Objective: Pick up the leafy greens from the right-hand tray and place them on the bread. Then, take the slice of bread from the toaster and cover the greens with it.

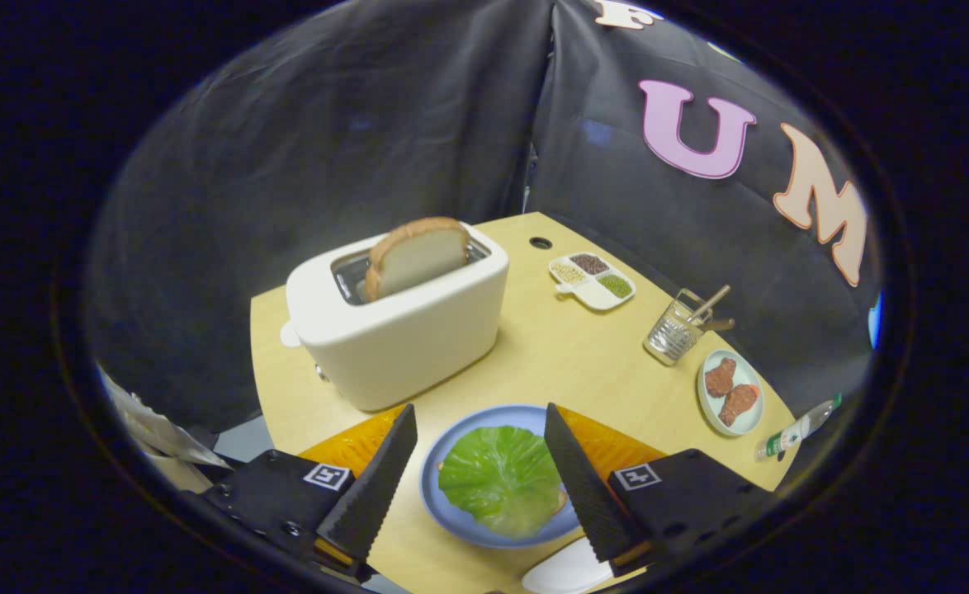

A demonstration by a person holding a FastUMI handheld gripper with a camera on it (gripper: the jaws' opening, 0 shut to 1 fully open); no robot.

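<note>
Greens (pixel 503 480) on plate (pixel 443 503); my fingers (pixel 475 474) spread, empty.
Slice (pixel 415 256) beyond them sits tilted in toaster (pixel 402 330); a shallow pinch could drop it.

Staged kitchen booth, black cloth walls; wooden table (pixel 550 355), toaster (pixel 398 326), plated food

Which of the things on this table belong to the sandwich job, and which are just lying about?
Job:
- lettuce leaf on the blue plate, hiding most of the bread under it
- bread slice standing in the toaster
- claw, open, fingers either side of the leaf

Lying about:
- divided dish of seeds
- wire cup with sticks
- small plate of meat
- bottle
</note>
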